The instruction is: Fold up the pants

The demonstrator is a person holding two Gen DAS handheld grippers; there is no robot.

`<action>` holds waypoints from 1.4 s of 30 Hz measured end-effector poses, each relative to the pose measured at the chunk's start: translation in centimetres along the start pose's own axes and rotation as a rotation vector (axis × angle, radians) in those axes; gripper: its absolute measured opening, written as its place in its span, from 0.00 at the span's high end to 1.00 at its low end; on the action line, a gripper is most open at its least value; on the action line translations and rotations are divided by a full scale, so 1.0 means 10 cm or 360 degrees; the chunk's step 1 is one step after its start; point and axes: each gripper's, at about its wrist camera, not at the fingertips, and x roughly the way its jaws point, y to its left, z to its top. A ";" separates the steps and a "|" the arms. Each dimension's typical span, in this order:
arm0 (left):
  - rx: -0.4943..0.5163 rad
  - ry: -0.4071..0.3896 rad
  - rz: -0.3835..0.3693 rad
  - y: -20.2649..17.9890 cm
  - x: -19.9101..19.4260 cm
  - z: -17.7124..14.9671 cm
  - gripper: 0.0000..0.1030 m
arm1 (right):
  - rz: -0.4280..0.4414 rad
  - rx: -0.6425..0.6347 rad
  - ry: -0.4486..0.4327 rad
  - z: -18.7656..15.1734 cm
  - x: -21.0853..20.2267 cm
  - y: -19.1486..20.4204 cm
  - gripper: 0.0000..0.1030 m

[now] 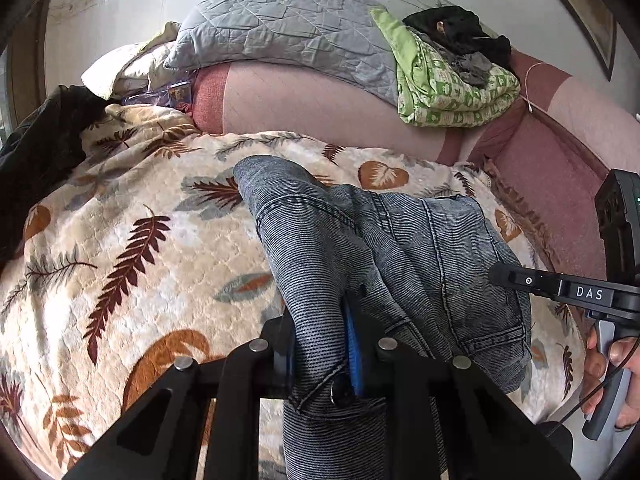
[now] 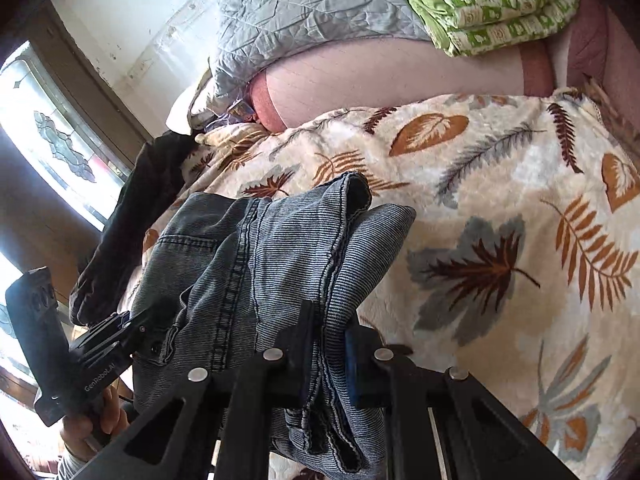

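Observation:
Grey-blue denim pants (image 1: pixel 384 256) are bunched and folded over, held up above a leaf-patterned blanket (image 1: pixel 132 248). My left gripper (image 1: pixel 324 344) is shut on the waistband end, with a button showing by the blue pad. My right gripper (image 2: pixel 328 360) is shut on several layers of the pants (image 2: pixel 280 248) at a hem edge. The right gripper also shows at the right of the left wrist view (image 1: pixel 560 288), close beside the pants. The left gripper shows at the lower left of the right wrist view (image 2: pixel 108 340).
A pink sofa back (image 1: pixel 320 100) runs behind the blanket. On it lie a grey quilt (image 1: pixel 280 24), a green folded blanket (image 1: pixel 452 80) and dark clothes (image 1: pixel 456 28). A dark garment (image 1: pixel 44 140) lies at the left. A window (image 2: pixel 52 140) is at the left.

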 end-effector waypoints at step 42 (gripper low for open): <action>-0.0090 -0.0103 0.0208 -0.38 -0.88 -0.83 0.15 | -0.0466 -0.0229 -0.0397 -1.28 -0.97 0.49 0.05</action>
